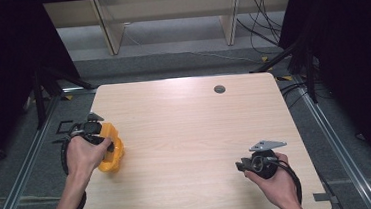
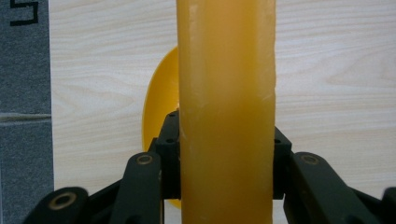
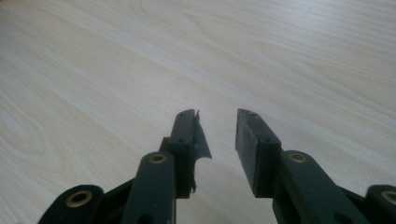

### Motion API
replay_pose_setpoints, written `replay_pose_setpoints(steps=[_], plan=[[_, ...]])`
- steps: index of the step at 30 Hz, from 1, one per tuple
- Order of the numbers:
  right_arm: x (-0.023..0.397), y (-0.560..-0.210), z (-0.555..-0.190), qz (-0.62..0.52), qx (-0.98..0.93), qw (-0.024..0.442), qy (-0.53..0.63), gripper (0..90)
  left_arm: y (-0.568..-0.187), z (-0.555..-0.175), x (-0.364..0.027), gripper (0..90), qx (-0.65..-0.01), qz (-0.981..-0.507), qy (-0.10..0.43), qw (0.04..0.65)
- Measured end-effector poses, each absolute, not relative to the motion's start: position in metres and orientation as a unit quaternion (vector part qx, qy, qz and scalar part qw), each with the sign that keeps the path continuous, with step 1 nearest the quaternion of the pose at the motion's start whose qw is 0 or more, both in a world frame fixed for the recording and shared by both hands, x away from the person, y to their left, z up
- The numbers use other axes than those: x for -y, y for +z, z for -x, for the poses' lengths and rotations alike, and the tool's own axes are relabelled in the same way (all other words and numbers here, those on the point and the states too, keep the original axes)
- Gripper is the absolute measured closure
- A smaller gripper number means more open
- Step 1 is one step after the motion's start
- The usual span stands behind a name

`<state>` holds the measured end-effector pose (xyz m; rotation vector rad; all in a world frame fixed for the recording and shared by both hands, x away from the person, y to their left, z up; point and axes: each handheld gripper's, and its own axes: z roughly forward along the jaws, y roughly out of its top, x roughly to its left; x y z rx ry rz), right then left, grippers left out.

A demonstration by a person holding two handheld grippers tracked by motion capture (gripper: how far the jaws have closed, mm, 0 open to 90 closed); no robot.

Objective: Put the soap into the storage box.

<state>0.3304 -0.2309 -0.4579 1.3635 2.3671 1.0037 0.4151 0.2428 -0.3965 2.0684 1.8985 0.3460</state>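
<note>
A yellow plastic object stands near the left edge of the light wooden table. My left gripper is shut on it, with a hand around the gripper's body. In the left gripper view, a thick yellow bar runs straight up between the two black jaws of the left gripper, and a rounded yellow part shows behind it. My right gripper rests low near the table's front right, held by the other hand. In its own view the right gripper is open, with only bare wood between the fingers.
A small grey round grommet sits in the tabletop near the far edge. Grey floor lies just beyond the table's left edge. Metal rails run along both sides, and black cables lie behind the table.
</note>
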Motion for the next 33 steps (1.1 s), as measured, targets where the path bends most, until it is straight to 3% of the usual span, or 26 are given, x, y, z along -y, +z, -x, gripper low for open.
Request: replay_pose_setpoints(steps=[33], plan=[[0.229, -0.457, -0.328, -0.479, -0.804, 0.109, 0.335, 68.7, -0.419, -0.426, -0.245, 60.4, -0.667, -0.723, 0.124, 0.133]])
